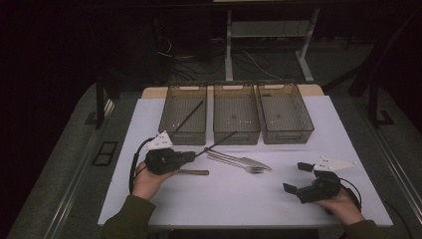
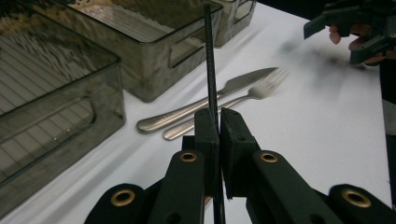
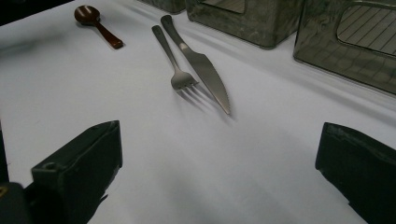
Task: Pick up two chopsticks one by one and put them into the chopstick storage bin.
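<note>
1. Nearest to us, two hands come in from the bottom of the high view, one gripper in each: two grippers in all.
2. Our right gripper (image 1: 294, 178) rests low on the white desk (image 1: 224, 199) at the right, its fingers wide apart with bare desk between them.
3. Our left gripper (image 1: 191, 156) has its fingers (image 2: 207, 123) pressed together, clamped on one thin black chopstick (image 2: 209, 60). The stick is off the desk and points up and away toward the baskets; in the high view its tip reaches the near wall of the middle basket (image 1: 236, 112).
4. Just beside the left gripper lies one brown spoon (image 3: 95, 22), flat on the desk.
5. Farther in, near the middle of the desk, lie one fork (image 3: 173, 60) and one knife (image 3: 198, 60), side by side and nearly parallel.
6. At the far edge stand three clear baskets in a row: the left basket (image 1: 171, 112), the middle basket and the right basket (image 1: 298, 112).
7. In the left basket one second chopstick (image 1: 191, 113) leans aslant, so we count two chopsticks altogether.
</note>
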A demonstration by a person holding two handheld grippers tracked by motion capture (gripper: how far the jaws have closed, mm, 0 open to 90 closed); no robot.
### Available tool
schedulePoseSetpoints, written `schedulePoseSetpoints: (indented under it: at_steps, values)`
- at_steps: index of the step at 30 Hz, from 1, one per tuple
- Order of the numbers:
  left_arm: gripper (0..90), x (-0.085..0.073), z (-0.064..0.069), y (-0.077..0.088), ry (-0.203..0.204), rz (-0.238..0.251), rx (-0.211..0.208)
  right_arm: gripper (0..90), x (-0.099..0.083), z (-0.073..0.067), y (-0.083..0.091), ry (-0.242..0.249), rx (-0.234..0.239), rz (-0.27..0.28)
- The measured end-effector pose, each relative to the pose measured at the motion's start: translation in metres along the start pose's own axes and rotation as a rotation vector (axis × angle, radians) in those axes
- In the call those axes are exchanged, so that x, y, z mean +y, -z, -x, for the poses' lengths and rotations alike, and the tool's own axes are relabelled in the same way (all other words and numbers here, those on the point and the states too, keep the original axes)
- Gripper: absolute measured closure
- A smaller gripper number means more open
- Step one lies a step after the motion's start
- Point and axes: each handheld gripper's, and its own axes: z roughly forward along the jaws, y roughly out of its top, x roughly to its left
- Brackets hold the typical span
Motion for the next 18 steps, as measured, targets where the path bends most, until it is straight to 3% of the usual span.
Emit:
schedulePoseSetpoints:
  at_steps: [18]
  values:
    - [85.1,0.022,-0.026,0.007,0.016,0.019,0.061,0.0,0.0,0.001,0.0,-0.006,-0.004,0.0]
